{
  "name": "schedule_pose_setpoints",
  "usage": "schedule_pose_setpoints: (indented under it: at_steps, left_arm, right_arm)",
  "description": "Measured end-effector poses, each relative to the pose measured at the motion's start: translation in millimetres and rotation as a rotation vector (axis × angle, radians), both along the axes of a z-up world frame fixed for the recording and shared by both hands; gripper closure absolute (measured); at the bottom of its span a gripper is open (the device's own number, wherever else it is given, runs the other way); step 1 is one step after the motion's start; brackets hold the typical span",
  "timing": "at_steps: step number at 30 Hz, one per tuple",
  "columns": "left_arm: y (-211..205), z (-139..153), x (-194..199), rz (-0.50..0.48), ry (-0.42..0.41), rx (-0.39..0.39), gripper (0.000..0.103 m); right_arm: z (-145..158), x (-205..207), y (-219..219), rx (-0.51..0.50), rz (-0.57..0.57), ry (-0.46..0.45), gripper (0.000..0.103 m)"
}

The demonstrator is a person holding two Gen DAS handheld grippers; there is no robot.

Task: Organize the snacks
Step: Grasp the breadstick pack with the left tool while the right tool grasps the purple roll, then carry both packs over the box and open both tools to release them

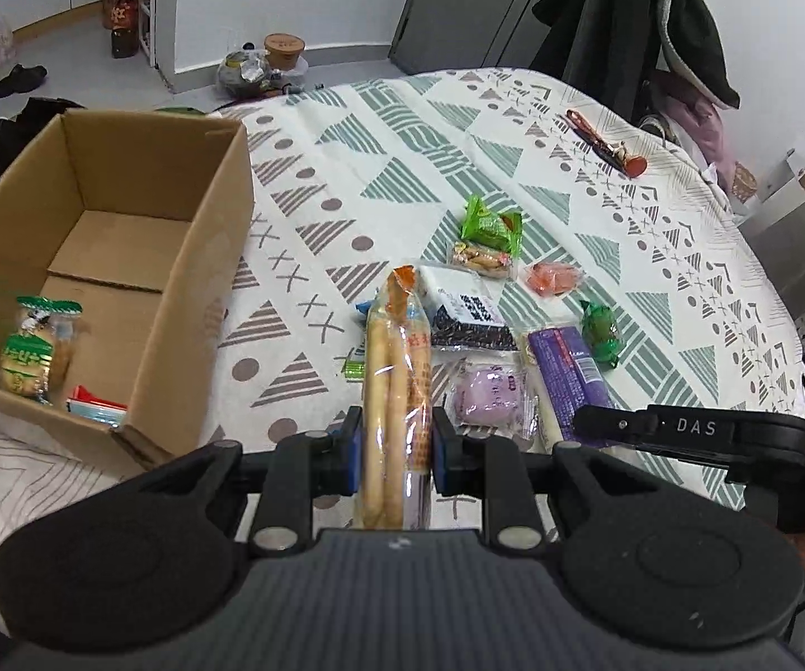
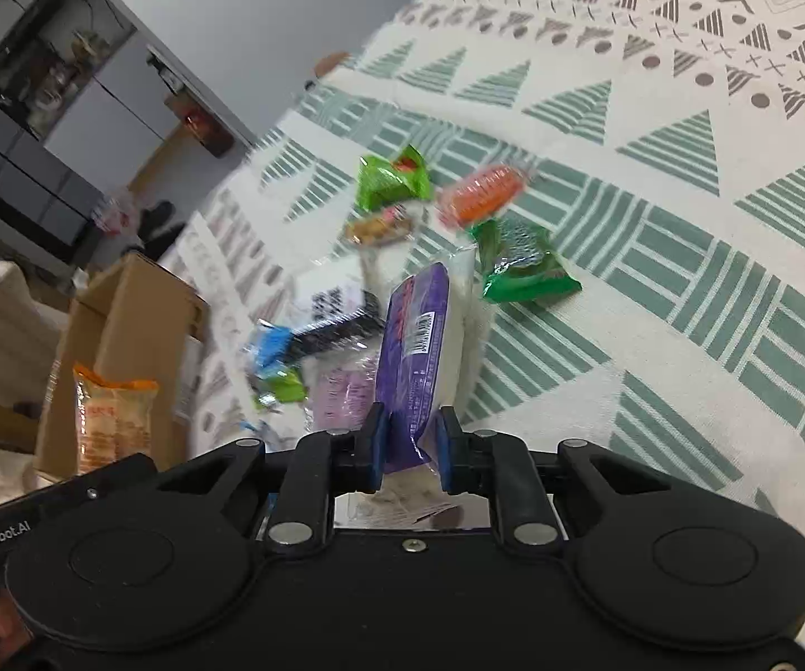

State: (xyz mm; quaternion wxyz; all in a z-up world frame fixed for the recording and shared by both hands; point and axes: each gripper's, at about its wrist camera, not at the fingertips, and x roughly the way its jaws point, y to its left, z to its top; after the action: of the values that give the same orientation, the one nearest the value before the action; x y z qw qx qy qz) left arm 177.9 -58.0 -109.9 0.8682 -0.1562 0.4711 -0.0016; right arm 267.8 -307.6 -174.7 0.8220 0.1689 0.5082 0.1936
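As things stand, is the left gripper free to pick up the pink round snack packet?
Probably not: the left gripper is already shut on the breadstick packet. The pink round snack packet lies uncovered just right of it, so only the occupied jaws block it.

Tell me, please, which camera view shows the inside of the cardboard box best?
The left wrist view: it looks down into the cardboard box, showing its floor, a green-labelled cracker pack and a red and blue packet inside. The right wrist view shows only the box's outer walls at its left edge, blurred, nothing inside.

Right tool (image 2: 410, 442) grips a purple packet (image 2: 416, 346) above the patterned cloth (image 2: 654, 223).
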Motion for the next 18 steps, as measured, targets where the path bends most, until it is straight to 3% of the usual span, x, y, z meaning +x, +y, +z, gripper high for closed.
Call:
schedule_pose_setpoints:
  at_steps: [10, 18]
  left_arm:
    - [15, 36, -13, 0.011, -0.048, 0.013, 0.081]
    - [39, 54, -21, 0.045, -0.079, 0.015, 0.081]
  right_arm:
    - [28, -18, 2, 0.134, -0.029, -0.055, 0.087]
    - [48, -27, 22, 0.148, -0.023, -0.122, 0.087]
